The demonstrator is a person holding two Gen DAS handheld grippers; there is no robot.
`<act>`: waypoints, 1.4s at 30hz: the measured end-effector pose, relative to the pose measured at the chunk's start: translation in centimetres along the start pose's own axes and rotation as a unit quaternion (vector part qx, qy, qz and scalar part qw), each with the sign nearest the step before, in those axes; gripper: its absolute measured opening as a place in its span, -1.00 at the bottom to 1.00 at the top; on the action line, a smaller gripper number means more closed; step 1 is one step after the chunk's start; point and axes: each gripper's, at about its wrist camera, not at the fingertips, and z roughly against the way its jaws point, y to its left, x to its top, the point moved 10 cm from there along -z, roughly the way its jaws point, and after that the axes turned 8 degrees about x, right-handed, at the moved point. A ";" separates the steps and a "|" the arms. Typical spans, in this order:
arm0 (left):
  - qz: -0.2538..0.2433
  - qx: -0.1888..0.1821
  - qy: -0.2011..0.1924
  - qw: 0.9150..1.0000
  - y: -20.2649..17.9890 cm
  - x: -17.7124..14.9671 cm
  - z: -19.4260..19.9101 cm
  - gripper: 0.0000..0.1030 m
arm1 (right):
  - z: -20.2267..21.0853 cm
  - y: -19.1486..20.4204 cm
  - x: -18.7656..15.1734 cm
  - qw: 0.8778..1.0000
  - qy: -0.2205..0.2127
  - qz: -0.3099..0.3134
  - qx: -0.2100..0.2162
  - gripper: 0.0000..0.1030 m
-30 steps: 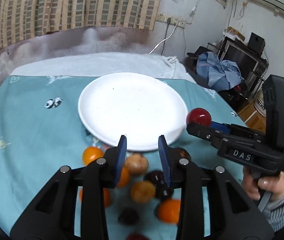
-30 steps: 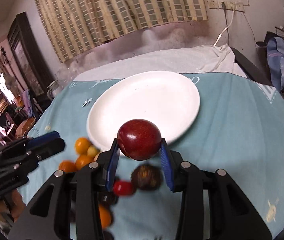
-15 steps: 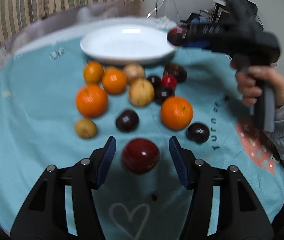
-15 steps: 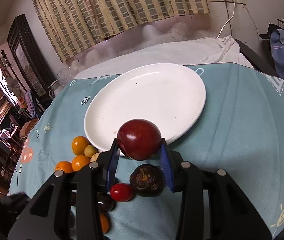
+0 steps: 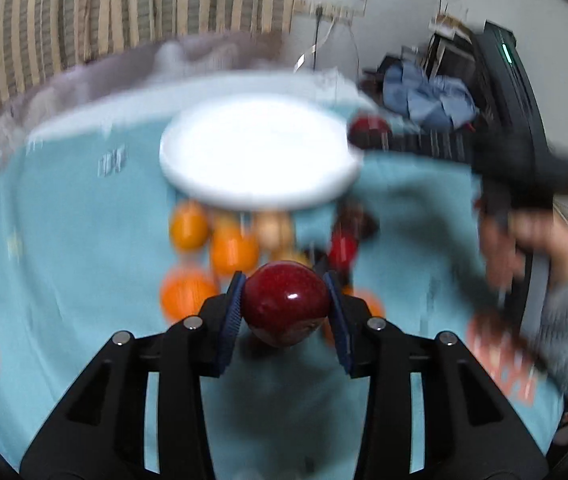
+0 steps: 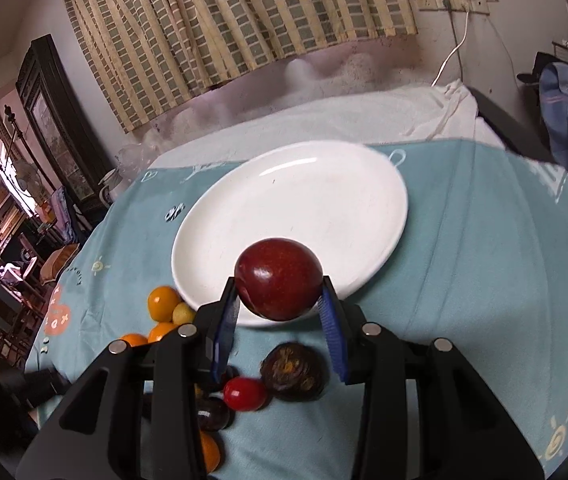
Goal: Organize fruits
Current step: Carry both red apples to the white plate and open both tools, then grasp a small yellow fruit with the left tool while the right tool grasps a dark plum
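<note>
A dark red apple [image 5: 285, 300] sits between the blue pads of my left gripper [image 5: 285, 294], whose jaws are closing and press on both its sides; it hangs above the fruit pile. The left wrist view is blurred by motion. My right gripper [image 6: 280, 294] is shut on a second red apple [image 6: 278, 279], held over the near rim of the empty white plate [image 6: 395, 216]. From the left wrist, the plate [image 5: 260, 198] lies beyond the pile, and the right gripper's apple [image 5: 367, 130] hovers at its right edge.
Loose fruit lies on the teal cloth [image 6: 483, 280] before the plate: oranges [image 5: 232, 252], a small red tomato [image 6: 245, 394], a dark brown fruit [image 6: 292, 372], dark plums [image 6: 212, 414]. A person's hand [image 5: 531, 248] holds the right gripper. White cloth [image 6: 363, 116] lies behind the plate.
My left gripper drew back over the pile, opened around a red apple on the cloth, closed on it and carried it up toward the plate. The right gripper kept its apple near the plate's rim.
</note>
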 end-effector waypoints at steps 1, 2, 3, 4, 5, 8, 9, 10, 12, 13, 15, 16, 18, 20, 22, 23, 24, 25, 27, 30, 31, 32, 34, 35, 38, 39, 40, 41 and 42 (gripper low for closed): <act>0.001 0.003 -0.006 1.000 0.1 1.4 -0.5 -0.21 | -0.3 -0.2 0.5 1.000 0.000 0.004 -0.005 -0.21; 0.004 0.001 -0.006 1.000 0.0 2.8 -1.5 -0.21 | -0.7 -0.3 0.6 1.000 0.002 0.005 -0.007 -0.21; 0.010 0.001 -0.006 1.000 0.1 4.1 -2.4 -0.21 | -1.2 -0.5 0.8 1.000 0.007 0.005 -0.008 -0.21; 0.019 0.006 -0.008 1.000 0.3 5.4 -3.8 -0.21 | -1.9 -0.7 0.9 1.000 0.012 0.004 -0.008 -0.21; 0.023 0.008 -0.001 1.000 0.5 6.3 -5.3 -0.21 | -2.5 -0.9 0.9 1.000 0.015 0.003 -0.007 -0.21; 0.046 0.017 0.018 0.999 1.7 7.0 -8.6 -0.20 | -3.8 -1.6 0.8 1.000 0.027 0.002 -0.014 -0.18; 0.059 0.011 0.032 0.998 2.1 6.9 -9.9 -0.18 | -4.0 -1.8 0.7 0.999 0.030 0.002 -0.015 -0.17; 0.067 0.012 0.033 0.997 2.3 6.8 -10.3 -0.11 | -4.2 -2.0 0.6 0.999 0.033 0.004 -0.019 -0.17; 0.077 0.016 0.031 0.996 2.7 6.7 -10.6 0.10 | -4.4 -2.4 0.4 0.999 0.039 0.007 -0.026 -0.17; 0.082 0.017 0.026 0.996 2.8 6.7 -10.2 0.21 | -4.4 -2.5 0.3 0.999 0.040 0.007 -0.028 -0.11; 0.084 0.022 0.016 0.996 3.1 6.6 -8.8 0.36 | -3.6 -2.3 0.7 0.999 0.022 0.008 -0.026 0.35; 0.086 0.027 0.009 0.996 3.4 6.5 -7.9 0.46 | -2.9 -2.0 1.0 1.000 0.005 0.014 -0.027 0.39; 0.092 0.040 -0.007 0.995 4.1 6.1 -5.6 0.62 | -1.2 -1.1 1.4 0.999 -0.017 0.034 -0.031 0.39; 0.098 0.056 -0.022 0.993 5.3 5.3 -3.2 0.66 | 0.4 -0.3 1.5 0.999 -0.033 0.035 -0.025 0.39; 0.104 0.081 -0.032 0.991 6.9 3.8 -0.5 0.70 | 2.5 0.8 1.2 0.999 -0.046 0.028 -0.010 0.40; 0.106 0.088 -0.034 0.990 7.4 3.2 0.1 0.79 | 3.6 1.4 0.7 0.998 -0.049 0.027 -0.006 0.40; 0.108 0.100 -0.036 0.988 8.0 2.1 0.8 0.82 | 4.1 1.7 0.4 0.998 -0.051 0.027 -0.007 0.40; 0.110 0.109 -0.036 0.987 8.6 0.9 1.2 0.83 | 4.9 2.1 -0.5 0.998 -0.055 0.027 -0.006 0.40; 0.115 0.112 -0.028 0.987 8.9 -1.5 1.3 0.83 | 5.8 2.5 -2.3 0.998 -0.058 0.022 -0.004 0.42; 0.120 0.096 -0.015 0.988 8.4 -4.9 0.8 0.83 | 6.3 2.7 -5.0 0.998 -0.053 0.022 -0.009 0.43; 0.120 0.096 -0.013 0.988 8.3 -5.3 0.8 0.83 | 6.3 2.7 -5.7 0.998 -0.049 0.027 -0.014 0.43; 0.117 0.095 -0.011 0.989 8.1 -5.8 0.8 0.83 | 6.3 2.7 -6.1 0.998 -0.046 0.031 -0.015 0.43; 0.108 0.093 -0.009 0.990 7.7 -6.1 0.6 0.83 | 6.0 2.8 -6.4 0.999 -0.041 0.033 -0.014 0.43; 0.104 0.095 -0.007 0.990 7.7 -6.1 0.5 0.83 | 5.7 2.9 -6.5 0.999 -0.036 0.037 -0.012 0.43; 0.089 0.103 0.008 0.991 7.5 -6.7 -0.3 0.82 | 5.5 2.9 -6.9 0.998 -0.031 0.043 -0.017 0.43; 0.087 0.105 0.015 0.991 7.5 -6.9 -0.6 0.81 | 5.4 2.8 -6.9 0.999 -0.029 0.042 -0.017 0.43; 0.087 0.103 0.024 0.991 7.5 -7.2 -1.0 0.81 | 5.4 2.8 -7.0 0.999 -0.027 0.040 -0.016 0.43; 0.088 0.104 0.028 0.990 7.6 -7.4 -1.2 0.80 | 5.4 2.7 -7.0 0.999 -0.026 0.038 -0.015 0.43; 0.088 0.107 0.033 0.990 7.8 -7.5 -1.4 0.78 | 5.4 2.7 -7.1 0.999 -0.025 0.038 -0.016 0.43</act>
